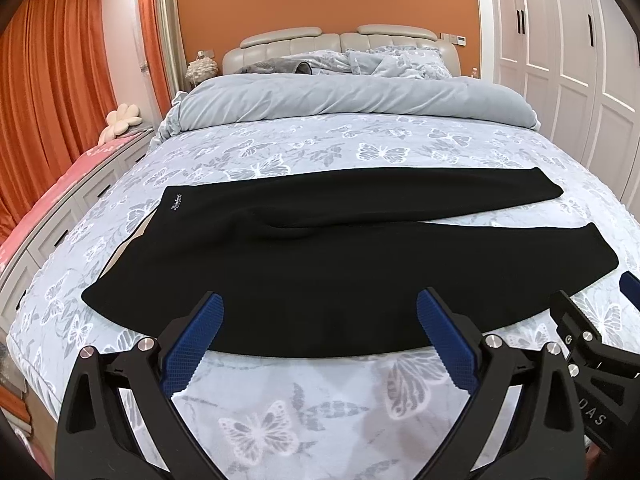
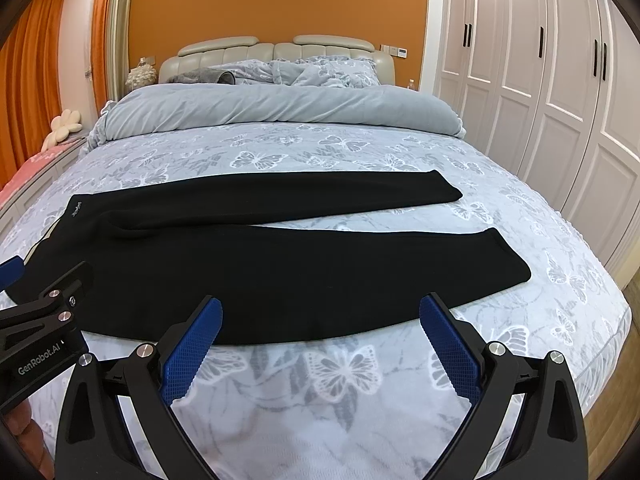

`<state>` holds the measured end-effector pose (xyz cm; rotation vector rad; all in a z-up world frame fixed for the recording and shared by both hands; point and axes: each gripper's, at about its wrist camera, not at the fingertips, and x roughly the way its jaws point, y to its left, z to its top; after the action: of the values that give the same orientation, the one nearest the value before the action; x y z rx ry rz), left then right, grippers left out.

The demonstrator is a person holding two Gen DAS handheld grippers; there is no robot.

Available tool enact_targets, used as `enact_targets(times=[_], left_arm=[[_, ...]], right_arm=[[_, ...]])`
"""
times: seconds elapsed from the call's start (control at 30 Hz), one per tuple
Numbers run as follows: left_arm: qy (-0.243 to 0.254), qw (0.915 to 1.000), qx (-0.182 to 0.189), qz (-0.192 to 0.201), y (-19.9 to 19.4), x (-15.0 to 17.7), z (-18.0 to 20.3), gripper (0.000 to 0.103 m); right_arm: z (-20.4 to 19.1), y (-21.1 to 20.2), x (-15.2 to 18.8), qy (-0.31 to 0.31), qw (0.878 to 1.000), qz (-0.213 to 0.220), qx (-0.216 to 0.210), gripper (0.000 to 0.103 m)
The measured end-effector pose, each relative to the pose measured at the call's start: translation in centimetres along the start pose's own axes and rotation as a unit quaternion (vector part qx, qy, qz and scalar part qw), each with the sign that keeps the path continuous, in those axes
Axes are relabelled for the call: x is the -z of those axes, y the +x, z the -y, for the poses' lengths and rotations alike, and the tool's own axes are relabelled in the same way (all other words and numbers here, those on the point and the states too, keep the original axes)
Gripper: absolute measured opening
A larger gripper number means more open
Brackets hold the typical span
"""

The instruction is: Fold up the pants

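Note:
Black pants (image 1: 304, 264) lie spread flat across the bed, waistband at the left with a small white logo (image 1: 176, 203), both legs running to the right. They also show in the right wrist view (image 2: 280, 264). My left gripper (image 1: 320, 308) is open and empty, hovering over the near edge of the pants near the waist end. My right gripper (image 2: 320, 312) is open and empty over the near edge of the nearer leg. Each gripper shows at the edge of the other's view: the right one (image 1: 584, 332) and the left one (image 2: 48, 300).
The bed (image 1: 320, 408) has a pale blue butterfly-print sheet. A rolled grey duvet (image 1: 352, 100) and pillows lie at the headboard. Orange curtains (image 1: 52, 80) and a bench with a pink cover stand on the left; white wardrobes (image 2: 540, 80) on the right.

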<state>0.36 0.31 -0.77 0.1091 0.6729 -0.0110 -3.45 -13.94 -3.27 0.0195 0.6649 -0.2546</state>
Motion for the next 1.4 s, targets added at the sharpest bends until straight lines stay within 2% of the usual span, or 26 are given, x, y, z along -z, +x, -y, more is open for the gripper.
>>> enact_targets(times=[1.4], left_arm=[[0.0, 1.0, -0.001, -0.001, -0.07, 0.07, -0.25, 0.096]], right_arm=[[-0.16, -0.4, -0.11, -0.003, 1.0, -0.002, -0.002, 0.098]])
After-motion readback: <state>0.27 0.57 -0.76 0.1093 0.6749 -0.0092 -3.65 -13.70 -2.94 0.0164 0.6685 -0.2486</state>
